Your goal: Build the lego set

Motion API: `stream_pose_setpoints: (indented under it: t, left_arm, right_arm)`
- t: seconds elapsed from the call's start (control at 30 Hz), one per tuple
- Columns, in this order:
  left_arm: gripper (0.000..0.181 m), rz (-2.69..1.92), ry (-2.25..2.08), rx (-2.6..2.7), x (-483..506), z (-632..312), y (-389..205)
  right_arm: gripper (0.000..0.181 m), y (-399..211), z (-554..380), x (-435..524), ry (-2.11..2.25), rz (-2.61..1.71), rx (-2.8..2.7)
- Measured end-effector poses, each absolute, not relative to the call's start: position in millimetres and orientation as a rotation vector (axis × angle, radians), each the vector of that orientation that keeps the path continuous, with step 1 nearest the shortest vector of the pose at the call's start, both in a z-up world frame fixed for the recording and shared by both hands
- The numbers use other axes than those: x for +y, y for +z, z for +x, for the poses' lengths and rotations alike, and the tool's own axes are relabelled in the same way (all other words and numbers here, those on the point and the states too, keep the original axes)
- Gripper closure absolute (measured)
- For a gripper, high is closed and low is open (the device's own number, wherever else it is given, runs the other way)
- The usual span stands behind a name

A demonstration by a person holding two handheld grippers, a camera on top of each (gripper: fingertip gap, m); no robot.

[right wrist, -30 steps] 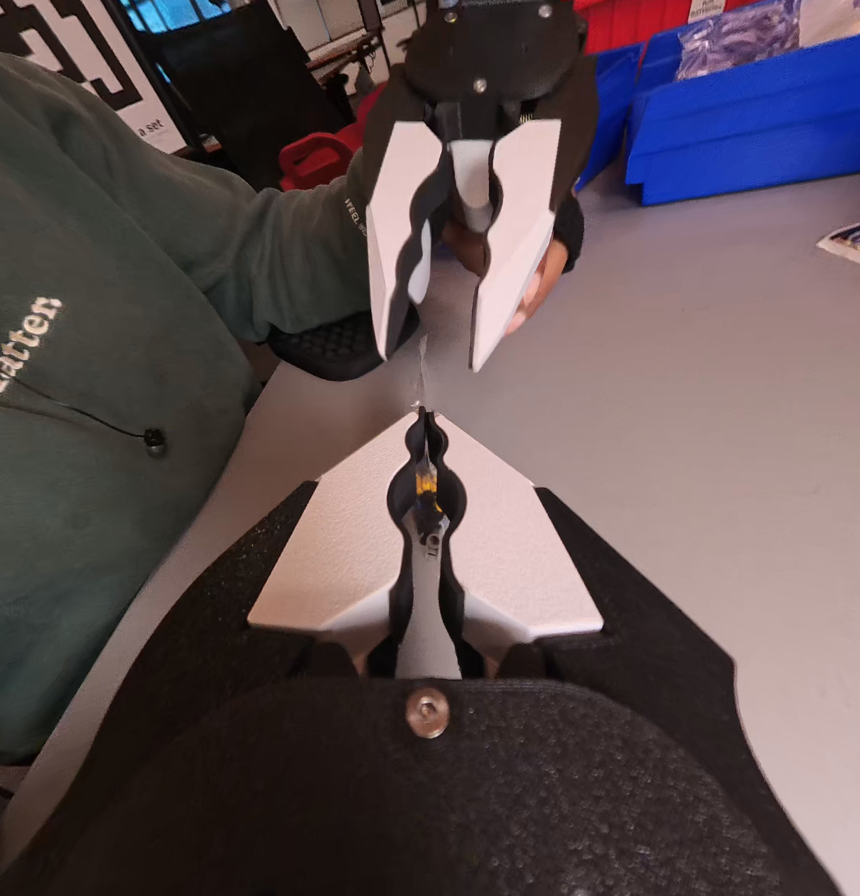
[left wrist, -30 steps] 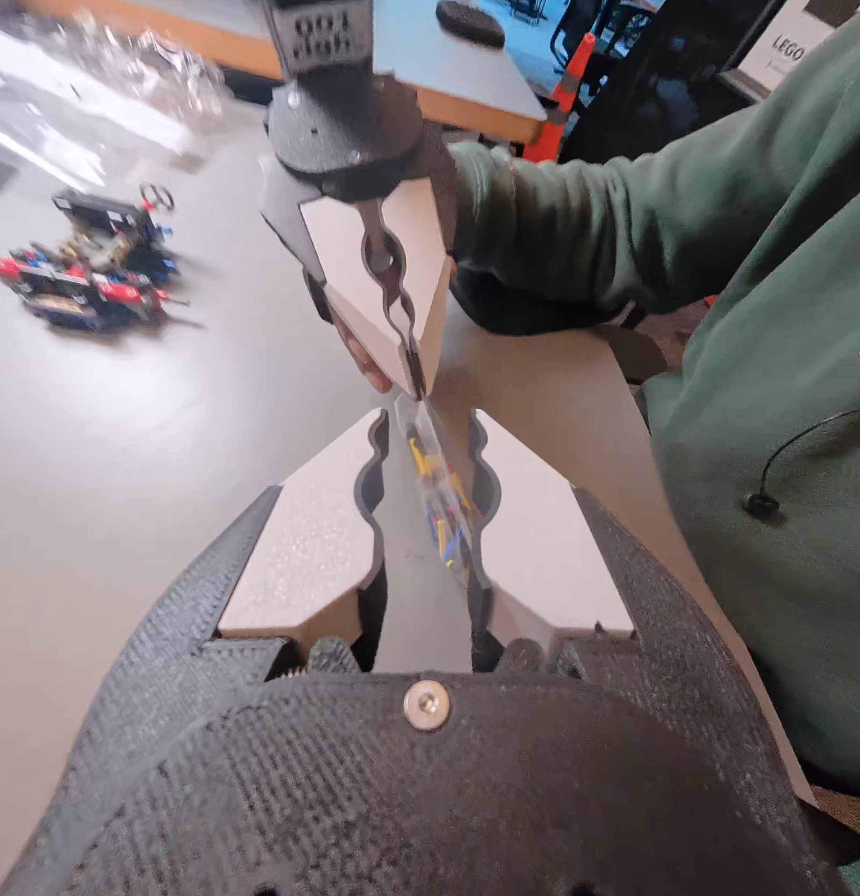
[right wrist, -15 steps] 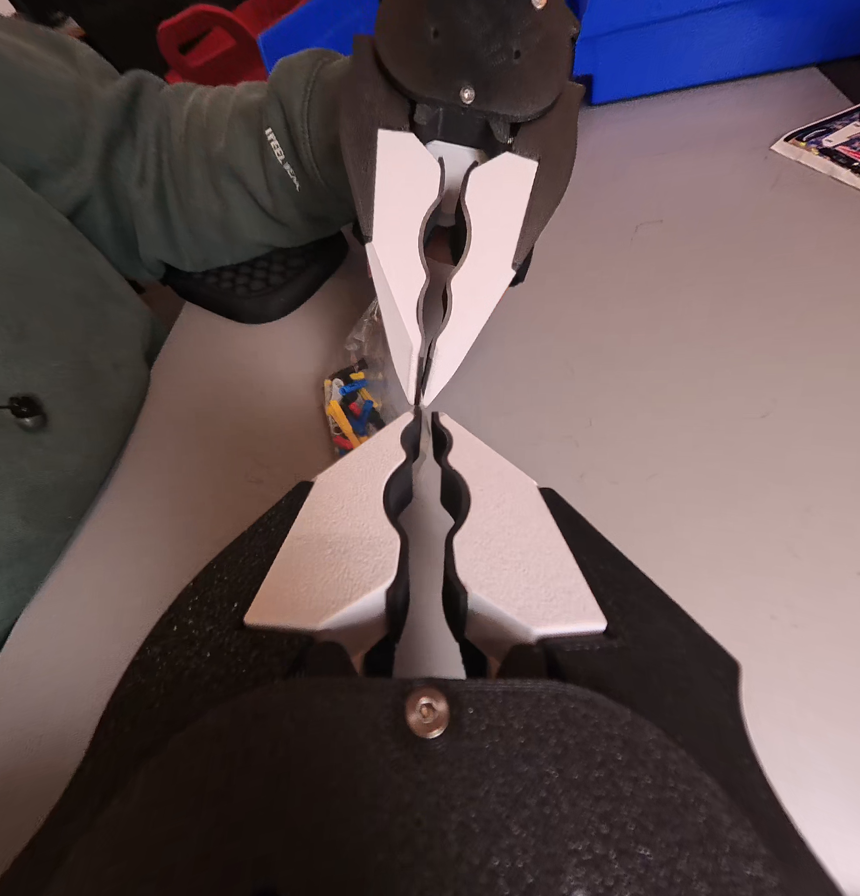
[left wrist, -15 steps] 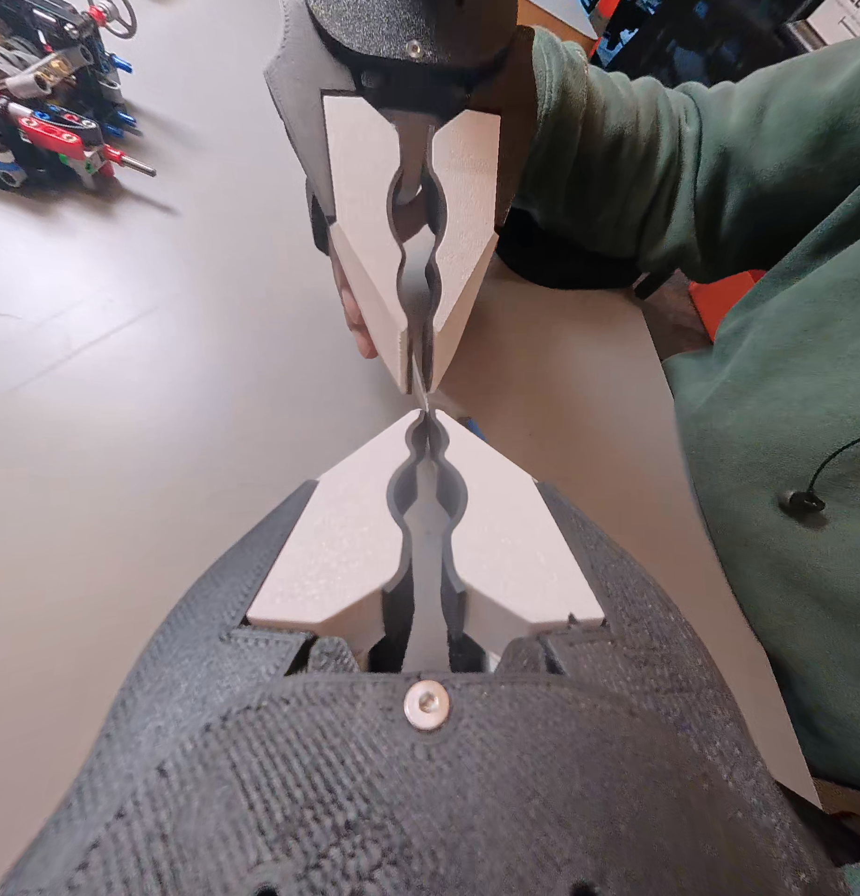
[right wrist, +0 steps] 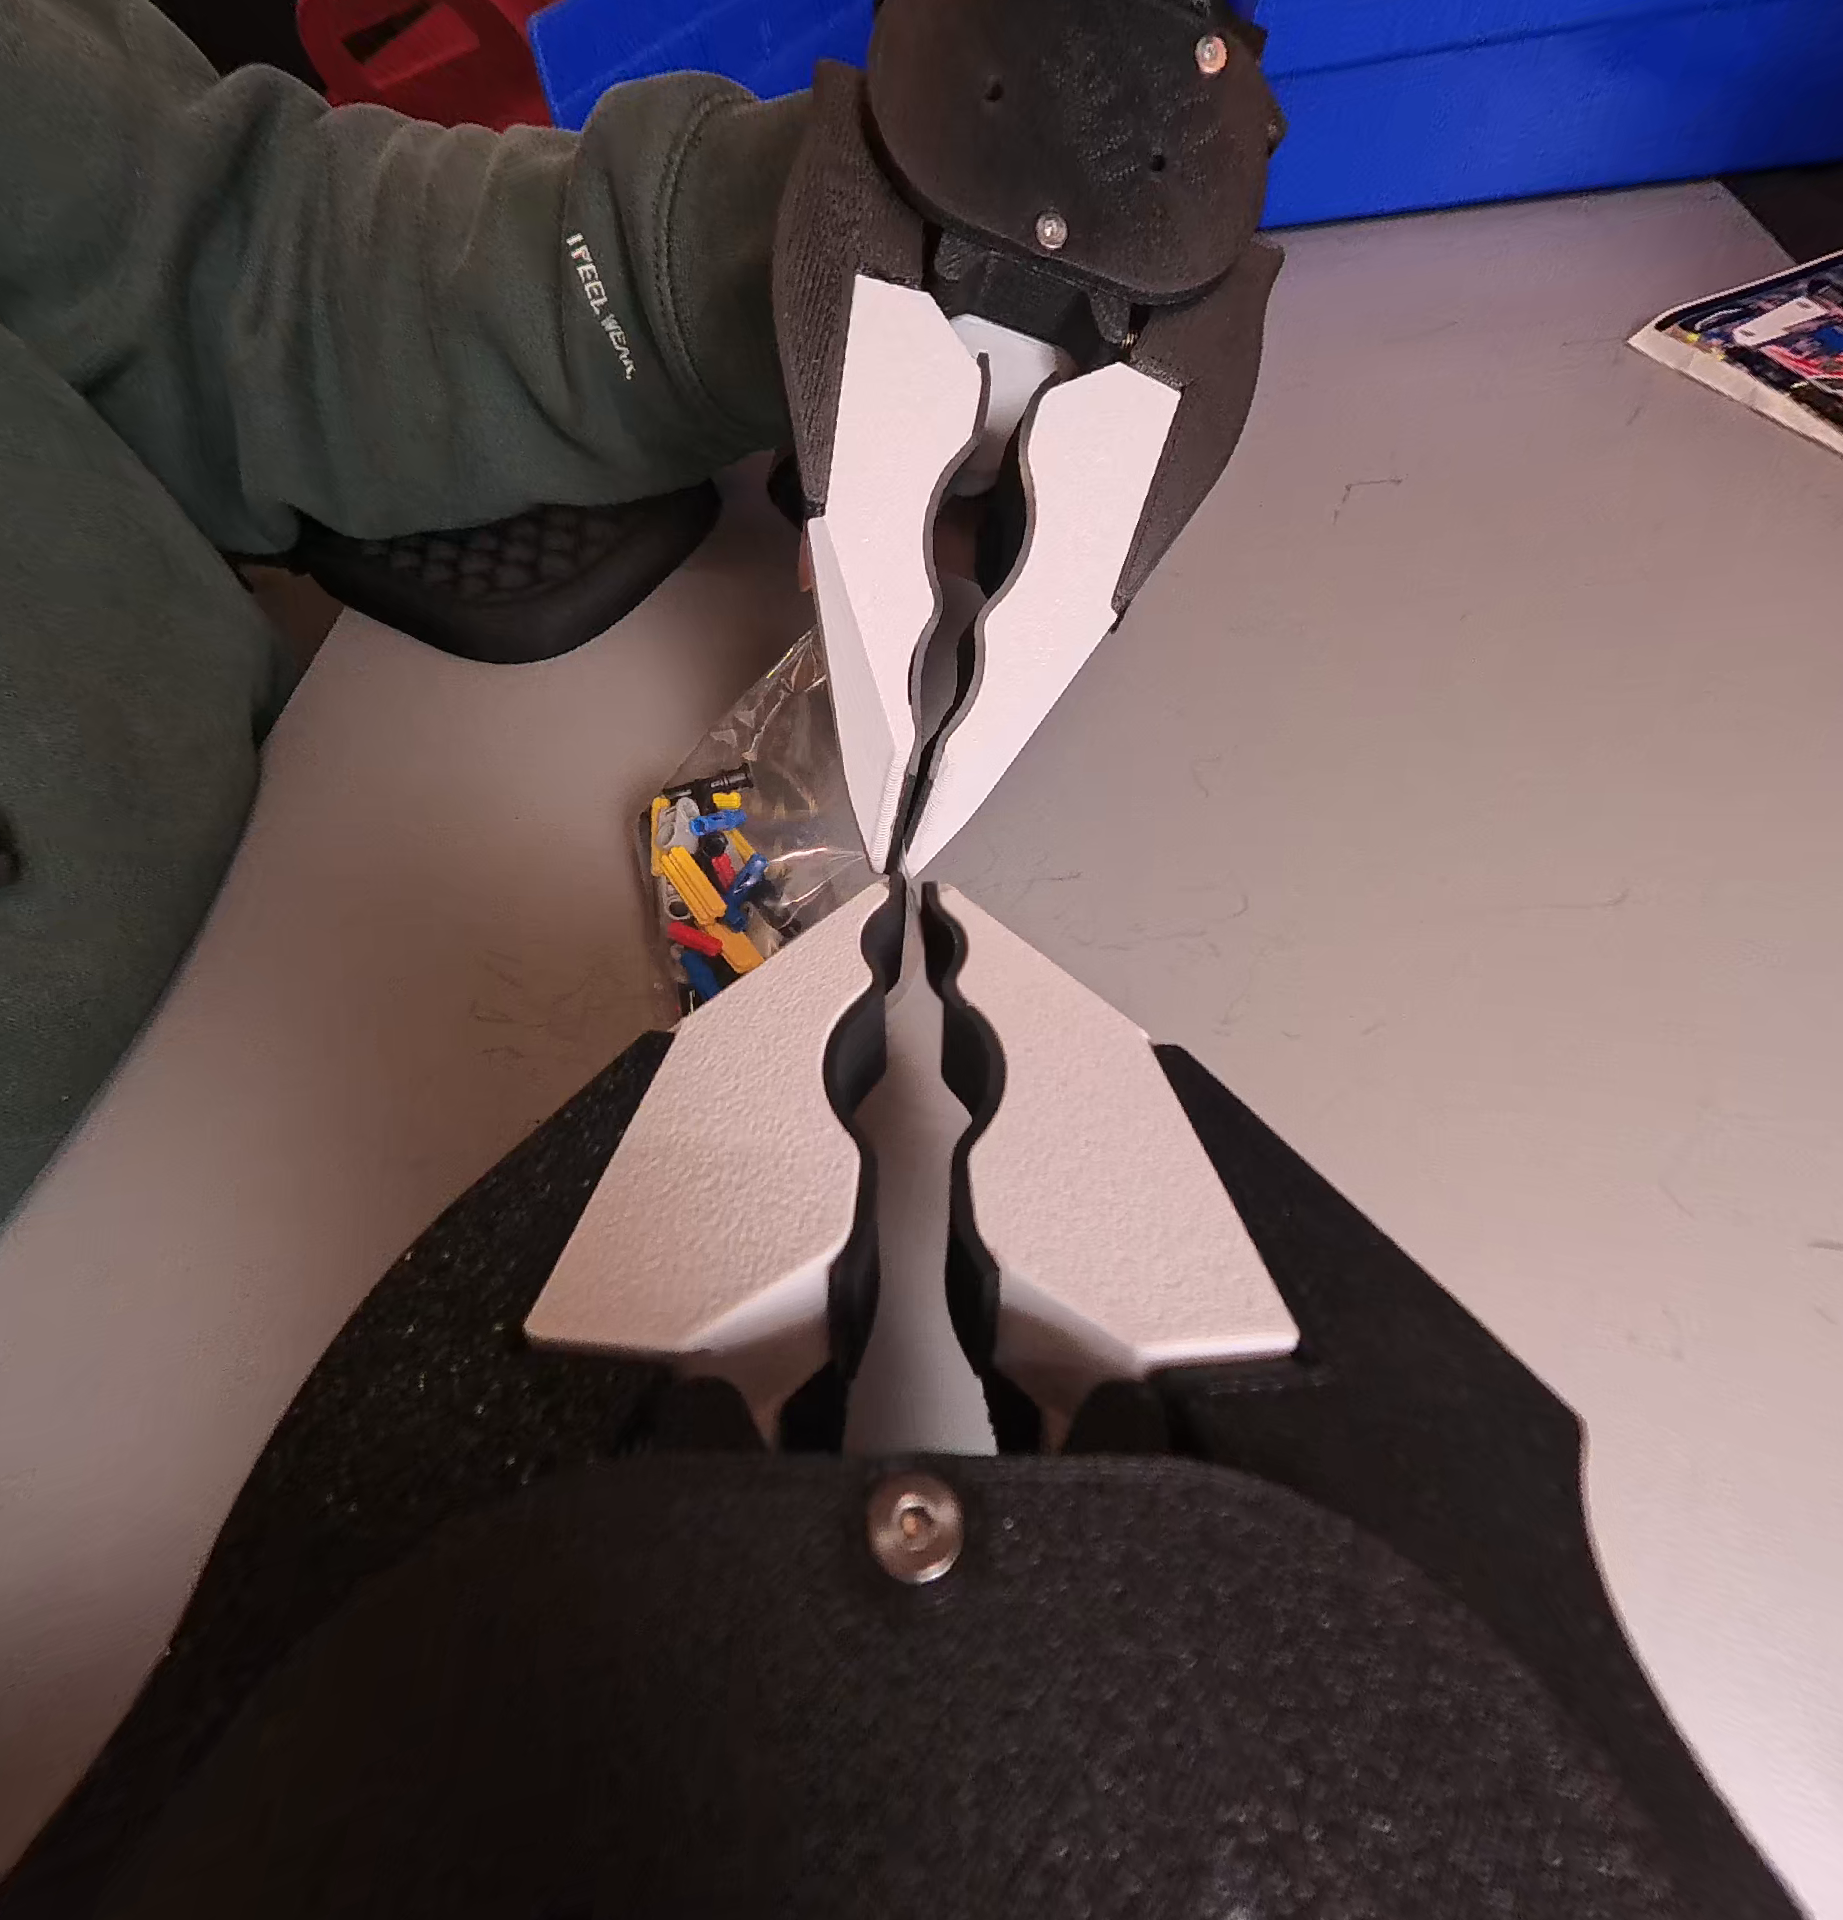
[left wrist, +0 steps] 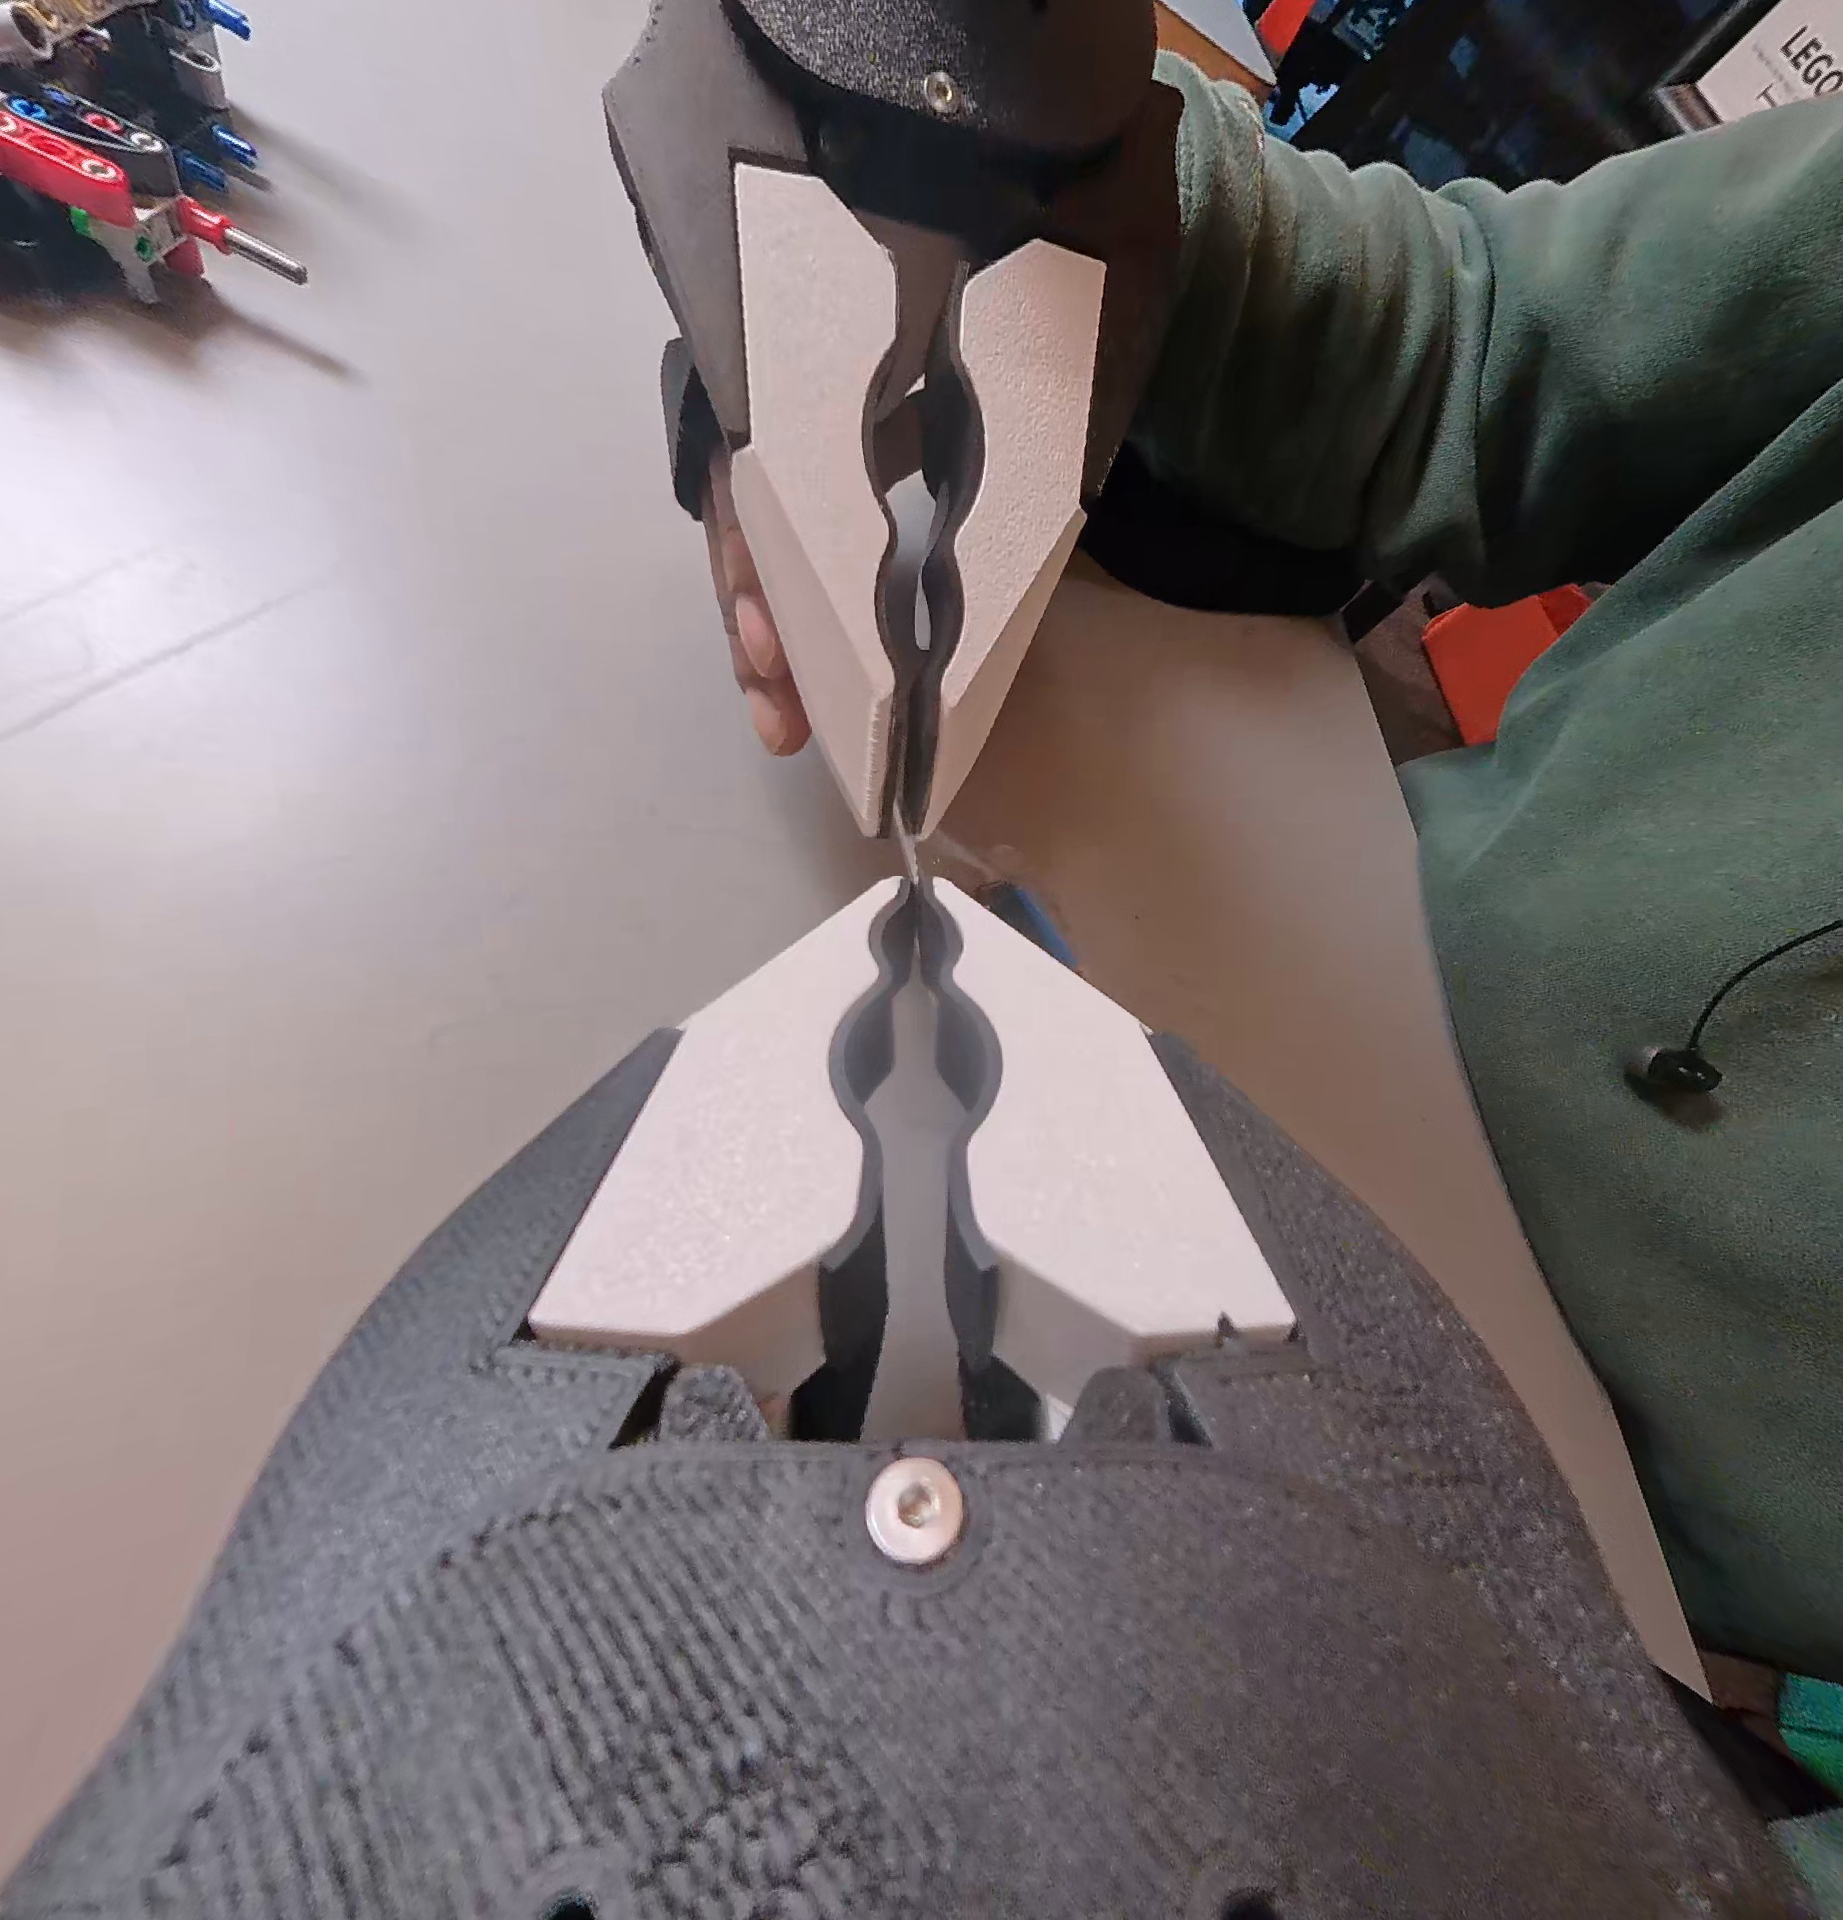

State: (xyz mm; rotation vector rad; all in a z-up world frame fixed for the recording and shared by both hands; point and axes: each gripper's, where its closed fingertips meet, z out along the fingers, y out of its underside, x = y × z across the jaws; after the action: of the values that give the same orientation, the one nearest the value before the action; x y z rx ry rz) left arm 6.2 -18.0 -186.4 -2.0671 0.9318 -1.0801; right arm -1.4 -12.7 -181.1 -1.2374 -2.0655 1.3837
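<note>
Both tools meet tip to tip over the grey table (right wrist: 1416, 831), each clenched on the top edge of the clear bag of lego pieces (right wrist: 730, 862), which hangs off to one side beneath them. A second ago the left gripper (left wrist: 912, 899) stood spread around the bag; now it is pinched onto the film just beside the right gripper (right wrist: 912, 899). The part-built lego model (left wrist: 75, 177) sits well apart, nearer the frame's corner than before.
</note>
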Motion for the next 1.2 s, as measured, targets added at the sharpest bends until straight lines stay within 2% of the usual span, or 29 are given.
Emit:
stream_pose_setpoints:
  t: [0.43,0.63,0.83,1.03,1.2]
  left_arm:
    - [0.176,-2.044,-1.124,0.801,-5.5,5.7,-181.6]
    - [0.181,-2.052,-1.106,0.772,-2.0,5.4,-183.4]
    - [0.181,-2.080,-1.374,0.617,-3.7,10.5,-181.5]
    - [0.181,-2.131,-1.426,0.584,-1.8,8.3,-194.5]
    - [0.181,-2.128,-1.433,0.594,-2.3,8.9,-195.4]
  right_arm:
    - [0.181,-178.8,-4.0,-9.9,1.417,-1.255,-2.016]
    - [0.181,-180.3,-5.4,-4.7,1.362,-1.234,-1.998]
    - [0.181,-177.5,-0.6,-5.1,1.203,-0.996,-1.962]
    - [0.181,-190.5,-1.2,-3.3,0.939,-0.746,-1.993]
    - [0.181,-191.9,-0.5,-4.3,0.906,-0.693,-1.984]
